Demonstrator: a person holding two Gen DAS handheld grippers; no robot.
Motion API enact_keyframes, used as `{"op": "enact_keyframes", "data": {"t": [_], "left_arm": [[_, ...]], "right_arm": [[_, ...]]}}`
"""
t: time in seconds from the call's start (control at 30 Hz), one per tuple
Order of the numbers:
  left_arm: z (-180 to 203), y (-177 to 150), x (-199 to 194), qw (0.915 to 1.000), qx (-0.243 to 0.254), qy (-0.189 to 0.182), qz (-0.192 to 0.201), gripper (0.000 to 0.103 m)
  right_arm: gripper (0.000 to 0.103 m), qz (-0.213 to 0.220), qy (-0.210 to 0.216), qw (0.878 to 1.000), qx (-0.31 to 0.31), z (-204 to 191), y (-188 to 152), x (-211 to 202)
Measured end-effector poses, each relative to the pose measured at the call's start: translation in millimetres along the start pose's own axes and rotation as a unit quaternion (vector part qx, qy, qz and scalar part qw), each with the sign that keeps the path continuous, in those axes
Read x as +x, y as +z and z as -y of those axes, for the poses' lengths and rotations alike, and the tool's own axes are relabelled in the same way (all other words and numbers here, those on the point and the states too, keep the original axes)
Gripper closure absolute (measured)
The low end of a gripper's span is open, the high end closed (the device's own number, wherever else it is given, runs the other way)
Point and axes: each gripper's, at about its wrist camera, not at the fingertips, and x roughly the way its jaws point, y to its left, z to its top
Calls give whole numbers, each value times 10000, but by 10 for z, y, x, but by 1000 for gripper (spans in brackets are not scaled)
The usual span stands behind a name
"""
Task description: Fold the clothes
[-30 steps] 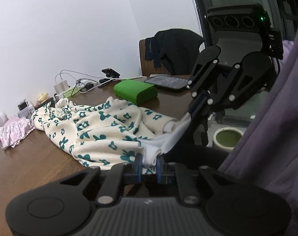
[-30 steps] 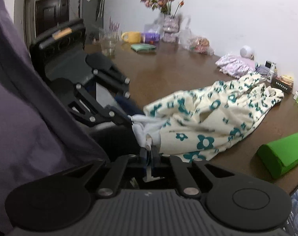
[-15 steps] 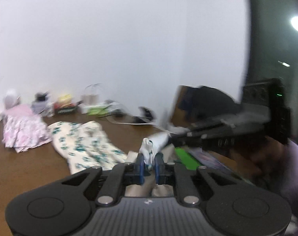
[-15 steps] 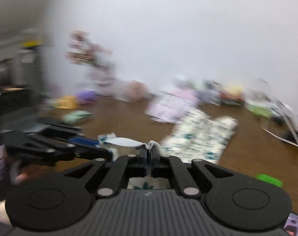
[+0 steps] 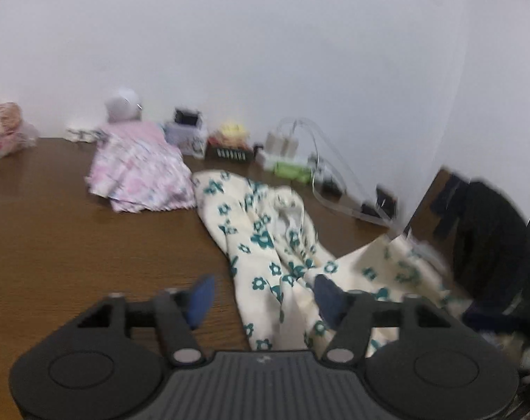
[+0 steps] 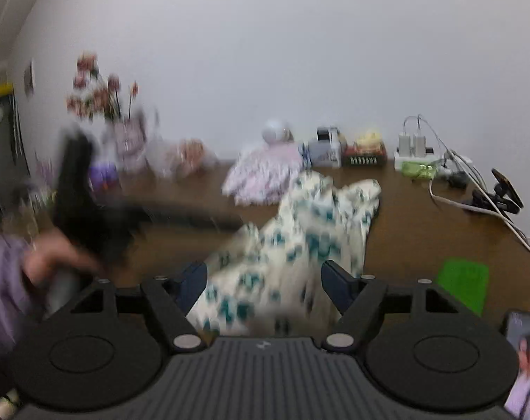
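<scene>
Both your left tool [image 5: 263, 295] and right tool [image 6: 265, 280] gape released, and the flowered garment [image 5: 268, 241] lies rumpled on the counter [image 5: 72, 245] straight ahead of both, long axis running away from you.

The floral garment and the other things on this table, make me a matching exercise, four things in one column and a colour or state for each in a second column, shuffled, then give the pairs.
Things
1. floral garment
2. pink folded garment
3. left hand-held gripper
4. box

Descriptions
A. bright green
B. cream with teal flowers, lying loose on the table
C. open, holding nothing
D. pale pink, resting near the wall

Pairs: 1-B, 2-D, 3-C, 4-A
</scene>
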Motion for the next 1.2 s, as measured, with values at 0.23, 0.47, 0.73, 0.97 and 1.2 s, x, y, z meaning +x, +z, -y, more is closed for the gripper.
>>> {"op": "enact_keyframes", "data": {"t": [0.23, 0.47, 0.73, 0.97, 1.2], "left_arm": [[160, -461, -271, 9997, -98, -153, -134, 27], [335, -412, 3, 9997, -107, 81, -210, 38], [312, -503, 66, 9974, -9, -162, -704, 84], [171, -728, -470, 9892, -231, -513, -1351, 89], [268, -650, -898, 9968, 88, -283, -743, 69]], "right_arm": [[30, 175, 128, 9980, 597, 242, -173, -34], [40, 295, -125, 9897, 1395, 566, -112, 243], [74, -574, -206, 9912, 1178, 562, -133, 547], [80, -1206, 439, 9877, 895, 282, -263, 108], [75, -997, 577, 9903, 777, 73, -302, -234]]}}
